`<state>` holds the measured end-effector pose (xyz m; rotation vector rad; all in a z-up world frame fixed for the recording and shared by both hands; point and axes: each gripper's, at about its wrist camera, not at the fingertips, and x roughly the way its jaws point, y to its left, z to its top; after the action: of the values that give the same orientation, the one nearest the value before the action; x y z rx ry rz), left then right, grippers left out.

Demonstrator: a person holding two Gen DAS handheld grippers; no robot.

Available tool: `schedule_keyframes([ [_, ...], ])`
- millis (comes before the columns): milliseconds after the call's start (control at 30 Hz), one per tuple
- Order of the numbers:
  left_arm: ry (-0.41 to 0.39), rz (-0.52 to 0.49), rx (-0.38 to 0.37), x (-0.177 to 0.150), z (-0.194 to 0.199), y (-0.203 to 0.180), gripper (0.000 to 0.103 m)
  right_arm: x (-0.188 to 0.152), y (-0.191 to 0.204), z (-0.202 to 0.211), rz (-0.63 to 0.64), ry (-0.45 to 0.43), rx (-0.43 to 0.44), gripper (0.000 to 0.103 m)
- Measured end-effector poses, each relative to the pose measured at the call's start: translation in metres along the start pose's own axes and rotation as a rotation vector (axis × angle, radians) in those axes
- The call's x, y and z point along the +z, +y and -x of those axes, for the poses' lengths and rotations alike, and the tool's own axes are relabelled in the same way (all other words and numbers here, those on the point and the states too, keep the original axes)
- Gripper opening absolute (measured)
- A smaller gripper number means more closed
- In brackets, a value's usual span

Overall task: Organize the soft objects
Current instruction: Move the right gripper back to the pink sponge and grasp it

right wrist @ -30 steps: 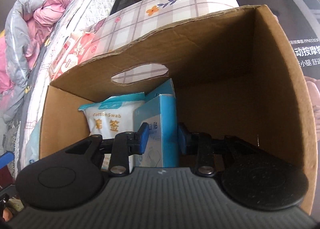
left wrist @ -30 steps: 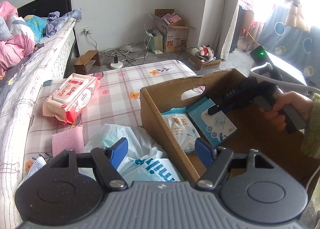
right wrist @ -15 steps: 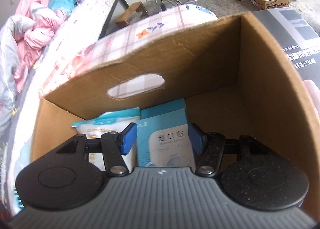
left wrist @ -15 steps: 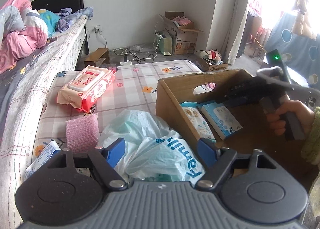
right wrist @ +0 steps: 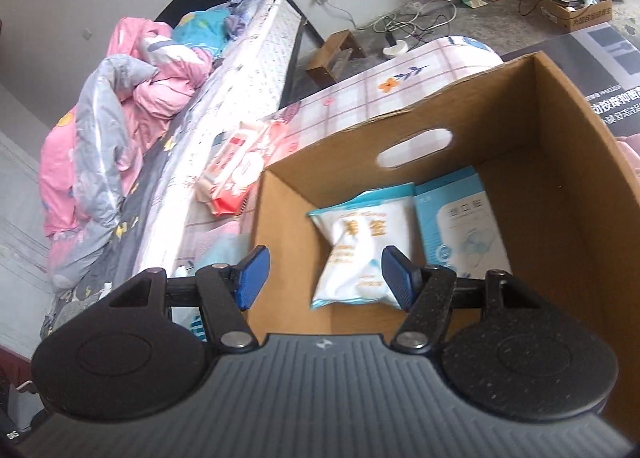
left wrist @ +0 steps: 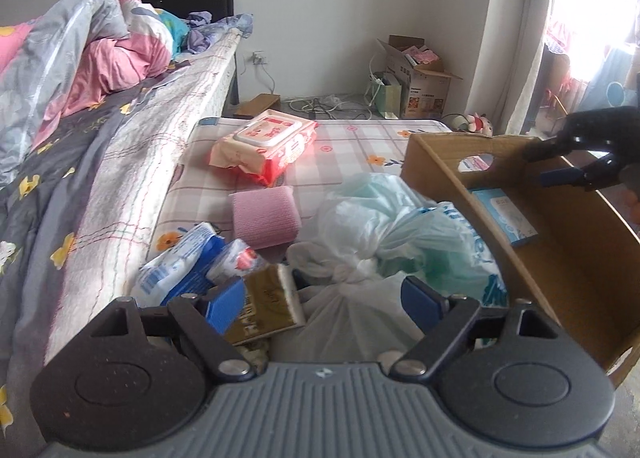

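Knotted bag — beside cardboard box

Cardboard box stood on checked mattress, right of tied plastic bag. In box: cotton swab pack left of flat carton. Wet wipes pack lay behind folded cloth, left of bag.

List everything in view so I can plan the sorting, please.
cardboard box: 1, brown, on checked mattress
cotton swab pack: 1, white-teal, in box
blue box: 1, in box beside pack
wet wipes pack: 1, red-pink, on mattress
pink sponge: 1, mid mattress
plastic bags: knotted pile, white-green, beside box
tissue packs: 2, blue-white, near edge
gold packet: 1, near left gripper
left gripper: opening, empty
right gripper: opening, empty, over box
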<state>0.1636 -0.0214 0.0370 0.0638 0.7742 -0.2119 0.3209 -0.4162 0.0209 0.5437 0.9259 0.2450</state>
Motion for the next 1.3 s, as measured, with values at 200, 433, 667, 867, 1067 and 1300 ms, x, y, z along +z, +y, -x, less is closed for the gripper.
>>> schedule_keyframes([
  [200, 0.005, 0.030, 0.084, -0.025, 0.007, 0.036, 0.086, -0.020, 0.065, -0.005, 0.053, 0.062, 0.085, 0.062],
  [433, 0.030, 0.063, 0.086, -0.045, 0.004, 0.060, 0.086, -0.044, 0.144, -0.035, 0.130, 0.163, 0.196, 0.062],
  [667, -0.019, 0.060, 0.029, -0.003, -0.017, 0.069, 0.085, -0.028, 0.191, -0.086, 0.157, 0.229, 0.225, 0.062],
  [867, 0.061, -0.002, -0.038, 0.060, -0.085, 0.075, 0.083, 0.018, 0.196, -0.161, 0.089, 0.297, 0.167, 0.060],
  [1067, 0.259, -0.081, -0.059, 0.085, -0.173, 0.074, 0.076, 0.043, 0.175, -0.242, 0.012, 0.400, 0.090, 0.055],
  [1300, 0.369, -0.075, -0.078, 0.087, -0.222, 0.073, 0.074, 0.045, 0.152, -0.307, -0.066, 0.503, 0.070, 0.051],
])
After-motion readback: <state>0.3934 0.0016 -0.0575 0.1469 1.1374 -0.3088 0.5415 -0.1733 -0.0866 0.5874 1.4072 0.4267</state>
